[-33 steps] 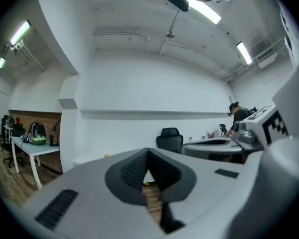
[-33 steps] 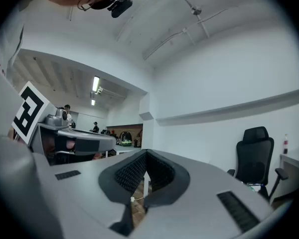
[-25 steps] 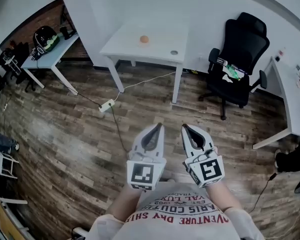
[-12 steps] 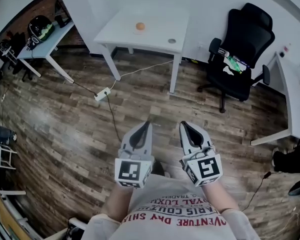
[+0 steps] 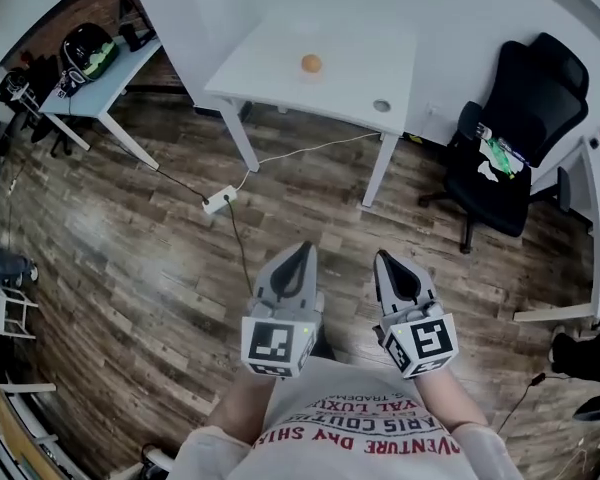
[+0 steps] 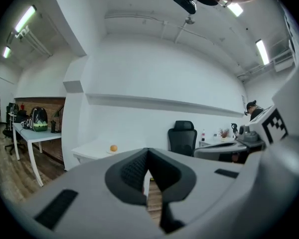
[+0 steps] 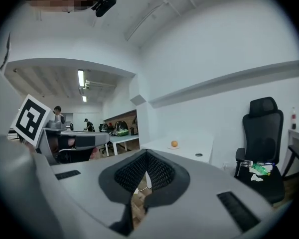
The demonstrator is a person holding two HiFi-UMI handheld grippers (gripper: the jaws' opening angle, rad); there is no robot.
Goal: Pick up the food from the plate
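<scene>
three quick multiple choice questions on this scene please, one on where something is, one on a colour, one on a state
1. Where is the orange food?
A on a shelf
B on the white table
C in a box

2. What colour is the office chair?
A black
B red
C white

3. How do the jaws of the left tool and the right tool stand?
A wide open
B shut on food
C shut, nothing between

Answers:
1 B: the head view shows it on the tabletop, far ahead of both tools.
2 A: seat and back are black.
3 C: in each gripper view the pads meet, with nothing between them.
</scene>
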